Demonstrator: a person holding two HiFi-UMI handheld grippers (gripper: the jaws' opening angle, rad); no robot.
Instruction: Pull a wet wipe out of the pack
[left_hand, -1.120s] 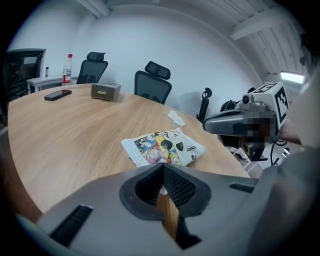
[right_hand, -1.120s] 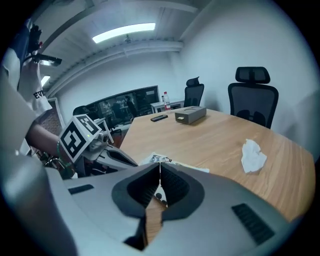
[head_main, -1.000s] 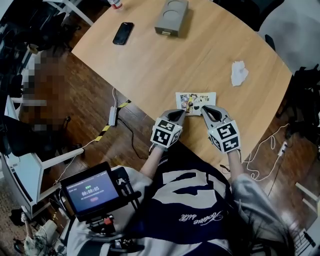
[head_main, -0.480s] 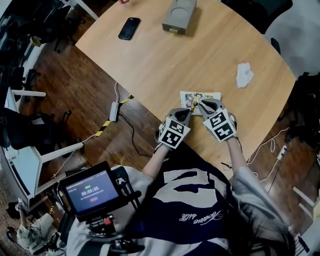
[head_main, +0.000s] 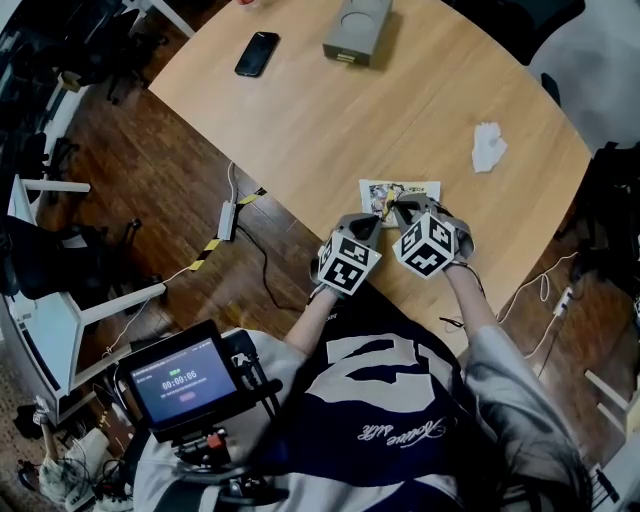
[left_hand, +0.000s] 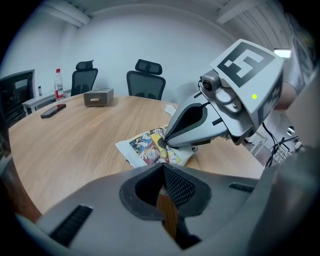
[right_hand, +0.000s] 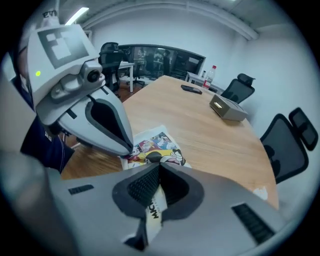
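A wet wipe pack (head_main: 402, 188) with a cartoon print lies flat on the wooden table (head_main: 300, 120), close to its near edge. My left gripper (head_main: 371, 223) is shut, and its tips rest on the pack's near left end (right_hand: 131, 148). My right gripper (head_main: 400, 211) points steeply down at the pack's top. In the right gripper view its jaws (right_hand: 159, 169) are shut on a white printed flap strip (right_hand: 155, 210) of the pack. The left gripper view shows the pack (left_hand: 145, 147) ahead with the right gripper (left_hand: 165, 143) on it.
A crumpled white wipe (head_main: 486, 147) lies further right on the table. A black phone (head_main: 257, 53) and a grey box (head_main: 357, 27) lie at the far side. Office chairs (left_hand: 146, 80) and a bottle (left_hand: 59, 83) stand beyond. Cables run over the floor (head_main: 240, 225) below the near edge.
My right gripper has rolled and come down onto the pack, and its marker cube now faces another way. The left gripper has stayed where it was.
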